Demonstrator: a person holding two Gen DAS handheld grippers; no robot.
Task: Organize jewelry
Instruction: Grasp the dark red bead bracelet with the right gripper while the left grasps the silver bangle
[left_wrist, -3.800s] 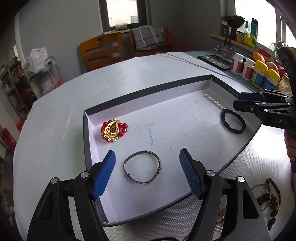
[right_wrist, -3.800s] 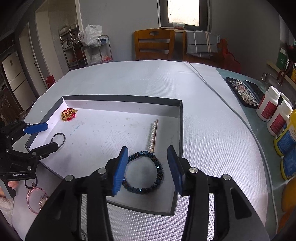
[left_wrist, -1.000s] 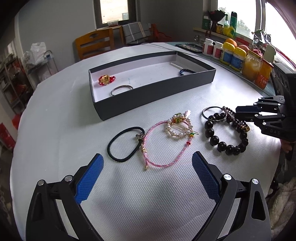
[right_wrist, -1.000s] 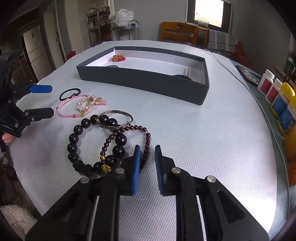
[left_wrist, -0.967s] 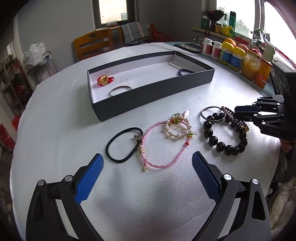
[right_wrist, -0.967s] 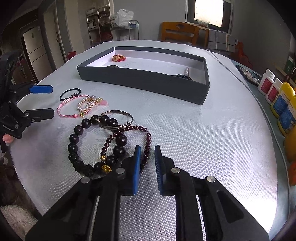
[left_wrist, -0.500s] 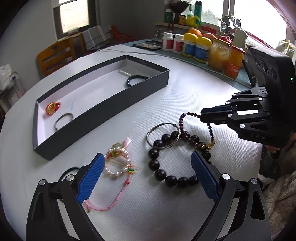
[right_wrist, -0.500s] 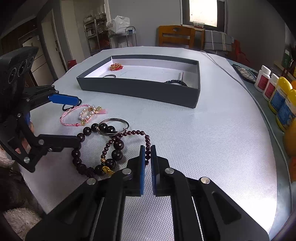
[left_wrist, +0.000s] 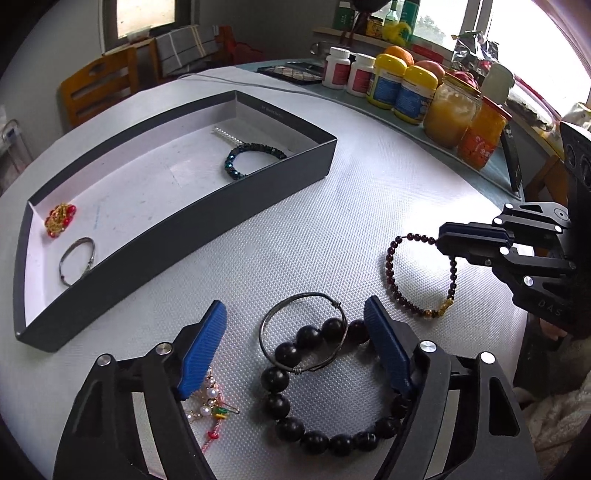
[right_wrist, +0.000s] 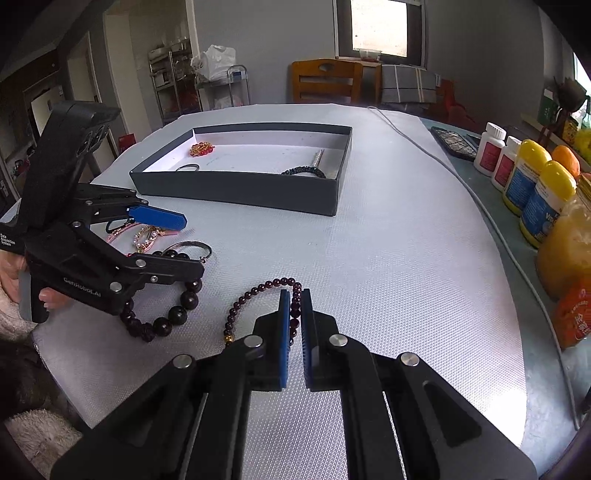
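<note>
My right gripper (right_wrist: 294, 299) is shut on a thin dark-red bead bracelet (right_wrist: 255, 291), which trails from its pads onto the white mat; the left wrist view shows this right gripper (left_wrist: 445, 242) with the dark-red bead bracelet (left_wrist: 391, 273) apart from the other pieces. My left gripper (left_wrist: 293, 321) hangs over a silver bangle (left_wrist: 273, 321) and a big black bead bracelet (left_wrist: 280, 376). Its jaws are closing around both, and the pads are not pressing on either. A pink cord bracelet with pearls (left_wrist: 207, 402) lies under its left finger. The dark box (left_wrist: 325, 155) holds several pieces.
Bottles and jars (left_wrist: 406, 88) line the table's right side, and a grey cable (right_wrist: 443, 158) runs past the box (right_wrist: 236, 192). The table's near edge lies just behind both grippers. The left gripper (right_wrist: 194, 245) stands close to the left of the right one.
The left gripper moved right, from over the pink bracelet to over the bangle and black beads, and its jaws narrowed. The right gripper shut on the dark-red bracelet and pulled it clear of the pile.
</note>
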